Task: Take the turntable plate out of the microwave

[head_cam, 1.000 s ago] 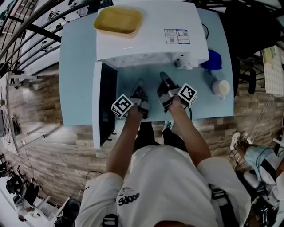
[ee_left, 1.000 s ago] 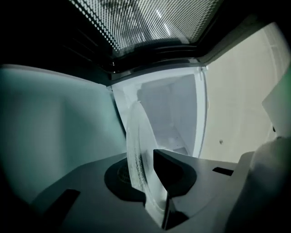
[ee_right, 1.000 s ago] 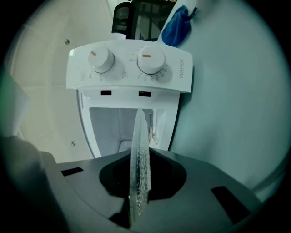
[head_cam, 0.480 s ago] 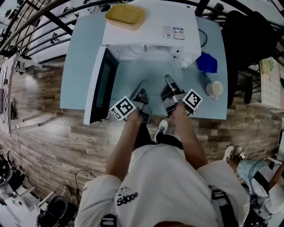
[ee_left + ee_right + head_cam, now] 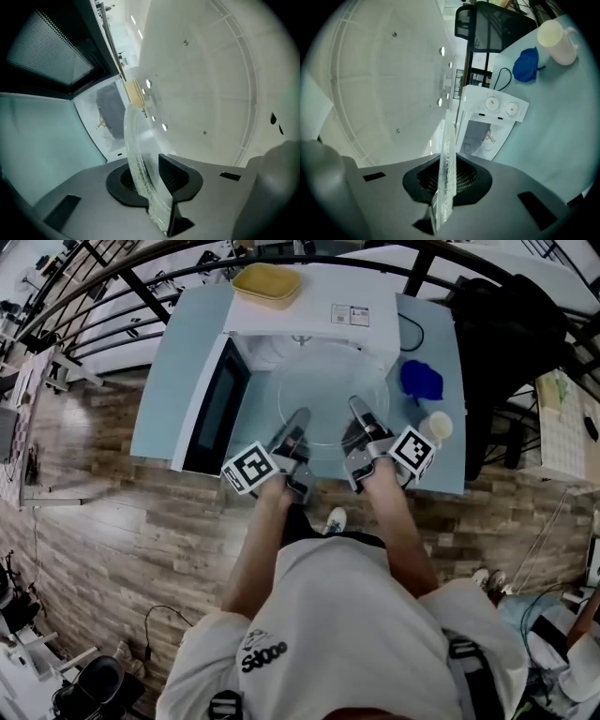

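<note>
**Glass plate carried between two grippers in front of the open microwave**

The turntable plate (image 5: pixel 323 388) is in the air, roughly level, above the table (image 5: pixel 173 381) and just in front of the mouth of the microwave (image 5: pixel 314 310). Its far edge is very near the opening, and I cannot tell whether it is fully clear of it.

The left gripper (image 5: pixel 296 423) pinches the near rim on one side, and the right gripper (image 5: pixel 362 414) pinches it on the other side. In each gripper view the clear, ribbed rim stands between the two dark pads, which press on it from both faces. The fingers are therefore neither spread nor pressed together; they are closed on the glass.

Two grips, well apart on the rim, are probably used because the plate is wide, smooth and heavy for a single pinch, so one grip could let it tip or slide.

The door (image 5: pixel 214 409) is swung fully to the left, which leaves a free way for the plate. A blue cloth (image 5: pixel 420 379) and a cup (image 5: pixel 436 427) stand on the right part of the table, so the bare area in front of the microwave seems the safer place to set the plate down.
</note>
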### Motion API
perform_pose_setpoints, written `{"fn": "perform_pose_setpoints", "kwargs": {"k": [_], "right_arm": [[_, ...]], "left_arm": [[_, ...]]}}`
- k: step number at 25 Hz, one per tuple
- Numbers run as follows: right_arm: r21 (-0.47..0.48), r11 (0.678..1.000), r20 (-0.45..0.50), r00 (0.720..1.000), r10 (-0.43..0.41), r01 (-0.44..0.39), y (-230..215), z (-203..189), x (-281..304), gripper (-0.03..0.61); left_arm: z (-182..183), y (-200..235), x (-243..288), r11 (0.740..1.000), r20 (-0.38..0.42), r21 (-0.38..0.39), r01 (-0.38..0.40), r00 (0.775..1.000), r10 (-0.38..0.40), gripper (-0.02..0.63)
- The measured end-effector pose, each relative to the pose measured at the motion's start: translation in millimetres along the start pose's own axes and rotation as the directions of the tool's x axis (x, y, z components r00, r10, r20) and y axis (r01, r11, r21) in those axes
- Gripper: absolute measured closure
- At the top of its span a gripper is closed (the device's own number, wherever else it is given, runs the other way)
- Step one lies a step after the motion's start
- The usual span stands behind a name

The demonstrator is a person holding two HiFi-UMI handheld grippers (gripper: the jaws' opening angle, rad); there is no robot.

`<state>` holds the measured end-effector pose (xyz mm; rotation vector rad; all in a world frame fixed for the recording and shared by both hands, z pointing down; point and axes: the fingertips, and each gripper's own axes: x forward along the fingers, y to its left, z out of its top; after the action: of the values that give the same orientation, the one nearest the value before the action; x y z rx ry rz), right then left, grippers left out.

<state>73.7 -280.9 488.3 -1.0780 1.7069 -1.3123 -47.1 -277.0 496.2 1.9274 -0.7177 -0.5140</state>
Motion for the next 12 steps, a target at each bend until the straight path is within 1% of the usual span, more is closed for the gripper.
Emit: {"fn": "perform_pose_setpoints", "kwargs": {"k": [2,6,7,9,10,12], "right_arm": [[-0.021,0.999,-0.009,1.0,0.026,-0.026,18.4,2.8,-5.1,0.555],[-0.032,0.996,-0.008,0.997,0.078,-0.078,50.1,12.4,-18.2,0.555],[-0.037,0.995,-0.008,0.996,0.088,-0.088,56.7,14.6,-21.5,0.555],[-0.047,0.993,-0.008,0.994,0.109,-0.109,69.9,17.7,-26.2,0.555],[-0.052,0.991,-0.008,0.993,0.12,-0.12,76.0,18.7,-28.2,0.555],[-0.063,0.989,-0.007,0.991,0.135,-0.135,85.1,21.7,-33.8,0.555]], "left_arm": [[2.4,-18.2,-2.0,1.0,0.013,0.01,0.024,1.0,-0.024,0.538],[1.7,-53.8,-2.6,0.997,0.023,0.059,0.054,0.998,-0.055,0.538],[1.7,-61.0,-3.7,0.996,0.024,0.079,0.051,0.998,-0.053,0.538],[3.5,-70.1,-8.0,0.992,0.024,0.127,0.021,0.999,-0.025,0.538],[3.9,-73.3,-9.9,0.99,0.026,0.141,0.009,1.0,-0.013,0.538],[1.3,-79.2,-11.6,0.99,0.032,0.143,-0.003,0.999,-0.002,0.538]]}}
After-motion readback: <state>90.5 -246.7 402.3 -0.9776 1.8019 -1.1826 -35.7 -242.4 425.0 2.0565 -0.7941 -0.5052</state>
